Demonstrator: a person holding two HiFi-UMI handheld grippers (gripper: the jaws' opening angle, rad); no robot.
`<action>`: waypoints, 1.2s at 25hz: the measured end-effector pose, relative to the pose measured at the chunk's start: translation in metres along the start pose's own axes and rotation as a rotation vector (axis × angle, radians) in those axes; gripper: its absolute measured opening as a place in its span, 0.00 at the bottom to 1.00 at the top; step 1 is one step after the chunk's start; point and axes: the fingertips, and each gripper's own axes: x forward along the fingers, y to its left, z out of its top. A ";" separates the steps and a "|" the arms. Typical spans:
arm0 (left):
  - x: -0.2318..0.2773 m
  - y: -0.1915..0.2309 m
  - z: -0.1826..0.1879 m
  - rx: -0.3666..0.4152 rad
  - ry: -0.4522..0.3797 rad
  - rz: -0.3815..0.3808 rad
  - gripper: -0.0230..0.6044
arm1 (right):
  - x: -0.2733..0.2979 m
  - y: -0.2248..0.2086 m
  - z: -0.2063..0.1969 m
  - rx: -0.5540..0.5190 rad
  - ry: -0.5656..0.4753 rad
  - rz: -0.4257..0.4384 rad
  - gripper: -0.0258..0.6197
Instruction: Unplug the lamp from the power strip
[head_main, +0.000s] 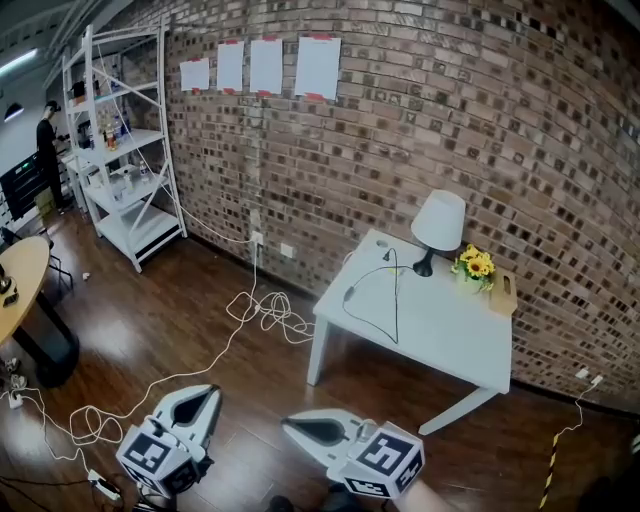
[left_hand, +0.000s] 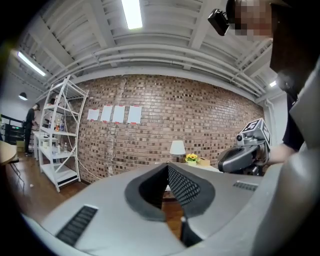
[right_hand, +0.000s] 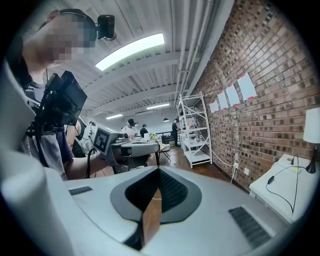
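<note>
A white-shaded lamp (head_main: 438, 225) on a black base stands at the back of a white table (head_main: 450, 335) against the brick wall. Its black cord (head_main: 385, 300) loops across the tabletop. I cannot make out a power strip on the table from here. My left gripper (head_main: 208, 398) and right gripper (head_main: 290, 428) are low in the head view, over the wooden floor and well short of the table. Both are shut with nothing between the pads. The left gripper view shows the lamp (left_hand: 177, 148) far ahead. In the right gripper view the lamp (right_hand: 312, 135) and cord (right_hand: 282, 182) are at the far right.
Yellow flowers (head_main: 473, 268) and a small wooden board (head_main: 503, 292) sit beside the lamp. White cables (head_main: 265, 310) trail over the floor from a wall socket. A white shelf rack (head_main: 120, 150) stands at the left wall, and a round wooden table (head_main: 20, 280) at the far left.
</note>
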 end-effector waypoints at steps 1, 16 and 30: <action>0.006 0.000 0.001 0.003 0.001 -0.004 0.04 | -0.002 -0.006 0.001 0.003 -0.004 -0.008 0.03; 0.136 -0.021 0.026 0.048 0.042 0.017 0.04 | -0.054 -0.144 0.001 0.044 -0.047 -0.002 0.03; 0.236 -0.051 0.031 0.096 0.098 0.016 0.04 | -0.083 -0.223 0.017 0.013 -0.076 0.066 0.03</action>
